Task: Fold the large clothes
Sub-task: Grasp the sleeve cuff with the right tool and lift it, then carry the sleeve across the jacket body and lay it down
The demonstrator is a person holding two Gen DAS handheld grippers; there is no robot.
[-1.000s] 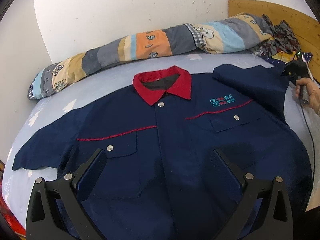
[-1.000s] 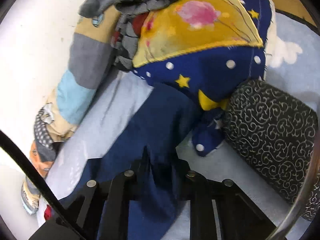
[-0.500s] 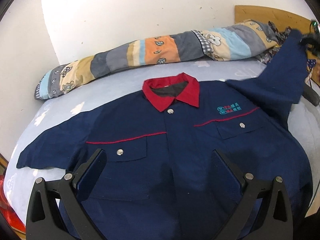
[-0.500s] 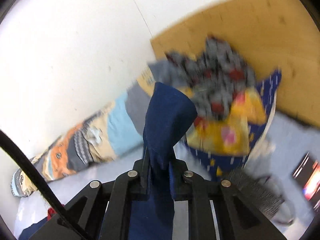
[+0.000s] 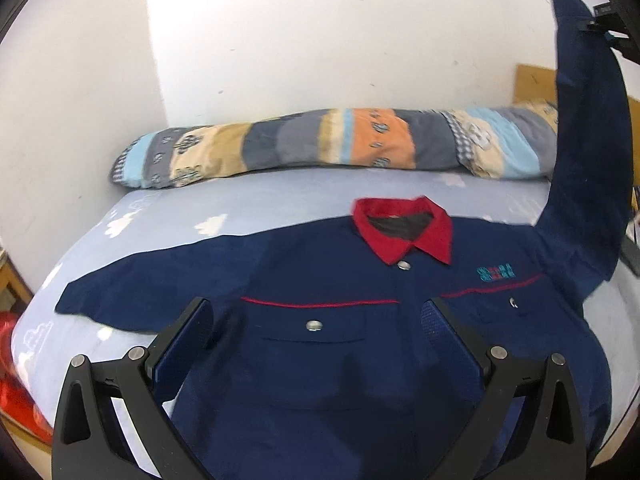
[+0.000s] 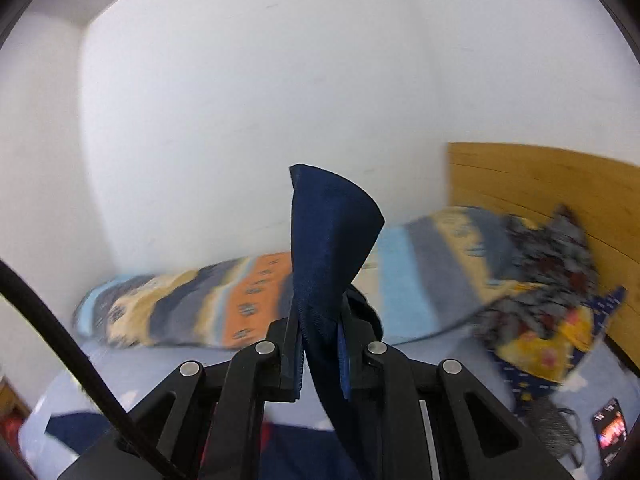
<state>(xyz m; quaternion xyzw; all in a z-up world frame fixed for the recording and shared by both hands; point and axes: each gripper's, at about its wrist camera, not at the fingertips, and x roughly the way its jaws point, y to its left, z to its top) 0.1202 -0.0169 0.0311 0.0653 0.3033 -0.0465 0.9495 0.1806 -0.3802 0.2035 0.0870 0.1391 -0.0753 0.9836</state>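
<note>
**A:** White walls, a bed with a cloud-print sheet; the navy jacket lies flat across it, front up. What worries you?

**B:** The right tool pinches only the sleeve cuff, lifted high. Heavy cloth could slip out, or drag the body askew.

**A:** And the left tool?

**B:** Spread wide, holding nothing, so nothing pins the jacket down.

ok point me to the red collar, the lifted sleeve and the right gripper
red collar (image 5: 404, 236), left wrist view, its front flap
lifted sleeve (image 5: 588, 152), left wrist view, mid-length
right gripper (image 6: 320, 356), right wrist view, between its fingertips
</note>
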